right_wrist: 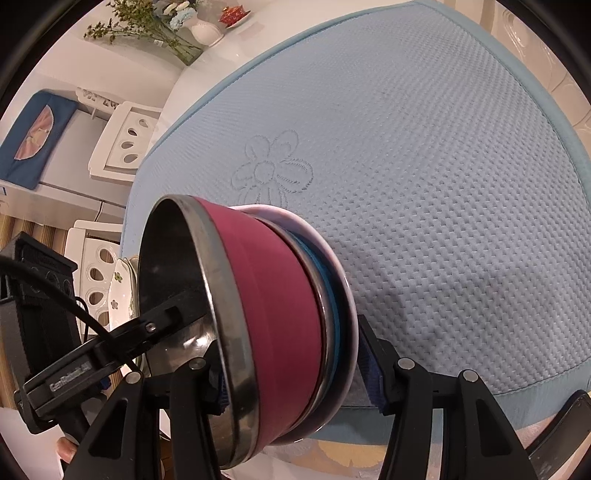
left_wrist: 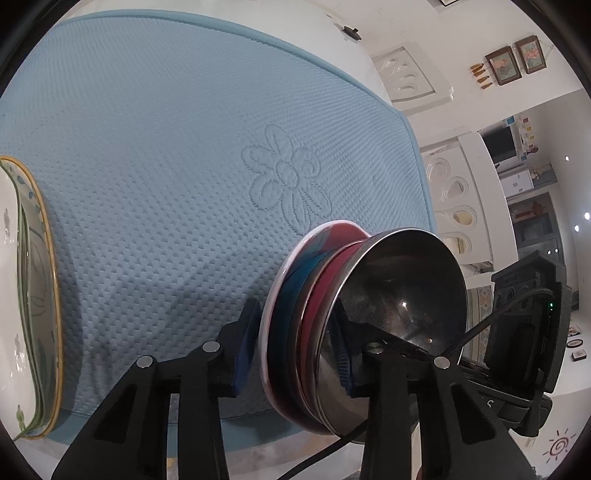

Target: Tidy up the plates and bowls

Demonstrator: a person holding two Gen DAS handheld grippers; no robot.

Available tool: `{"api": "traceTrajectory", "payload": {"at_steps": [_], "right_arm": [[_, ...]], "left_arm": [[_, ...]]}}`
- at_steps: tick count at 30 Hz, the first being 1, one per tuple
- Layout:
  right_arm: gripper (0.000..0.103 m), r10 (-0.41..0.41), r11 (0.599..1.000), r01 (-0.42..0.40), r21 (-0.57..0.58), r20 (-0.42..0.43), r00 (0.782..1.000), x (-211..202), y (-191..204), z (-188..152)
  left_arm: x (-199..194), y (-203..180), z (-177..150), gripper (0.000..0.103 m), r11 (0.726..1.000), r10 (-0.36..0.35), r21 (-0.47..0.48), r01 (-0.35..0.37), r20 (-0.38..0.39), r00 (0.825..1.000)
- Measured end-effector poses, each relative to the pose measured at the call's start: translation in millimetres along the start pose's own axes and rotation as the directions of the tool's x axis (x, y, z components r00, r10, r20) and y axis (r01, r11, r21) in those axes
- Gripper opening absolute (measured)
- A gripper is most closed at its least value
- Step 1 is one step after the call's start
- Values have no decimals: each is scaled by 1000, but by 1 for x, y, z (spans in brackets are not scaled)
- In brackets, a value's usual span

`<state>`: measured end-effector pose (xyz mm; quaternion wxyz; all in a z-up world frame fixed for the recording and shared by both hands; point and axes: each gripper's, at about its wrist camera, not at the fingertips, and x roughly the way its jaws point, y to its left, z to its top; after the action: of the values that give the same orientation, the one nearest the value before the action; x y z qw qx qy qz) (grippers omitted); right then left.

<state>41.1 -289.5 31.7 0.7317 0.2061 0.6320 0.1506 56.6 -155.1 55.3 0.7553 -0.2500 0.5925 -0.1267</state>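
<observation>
A stack of nested bowls is held on edge over the blue quilted mat: a steel-lined magenta bowl, a blue one and a white one. My left gripper is shut on the stack, one finger inside the steel bowl, the other on the white bottom. My right gripper is shut on the same stack from the opposite side. Floral plates with a gold rim lie at the mat's left edge and show small in the right wrist view.
The blue mat covers a white table. White chairs stand beside it. A vase with flowers and a red dish stand at the table's far end.
</observation>
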Motion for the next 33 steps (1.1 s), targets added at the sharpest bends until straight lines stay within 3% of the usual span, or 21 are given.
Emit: {"api": "traceTrajectory", "payload": {"at_steps": [11, 20, 24, 33], "right_arm": [[53, -23, 998, 23, 56, 2, 1000, -9, 0, 1], [53, -1, 998, 1, 71, 1, 1000, -26, 2, 15], [53, -30, 1000, 30, 5, 23, 999, -42, 13, 19], [53, 29, 994, -24, -106, 48, 998, -62, 72, 21]], "left_arm": [[-12, -18, -4, 33, 997, 76, -8, -75, 52, 996], [-33, -25, 2, 33, 997, 73, -13, -72, 98, 993], [-45, -32, 3, 33, 996, 88, -9, -87, 121, 989], [-112, -23, 2, 33, 990, 141, -45, -135, 231, 963]]}}
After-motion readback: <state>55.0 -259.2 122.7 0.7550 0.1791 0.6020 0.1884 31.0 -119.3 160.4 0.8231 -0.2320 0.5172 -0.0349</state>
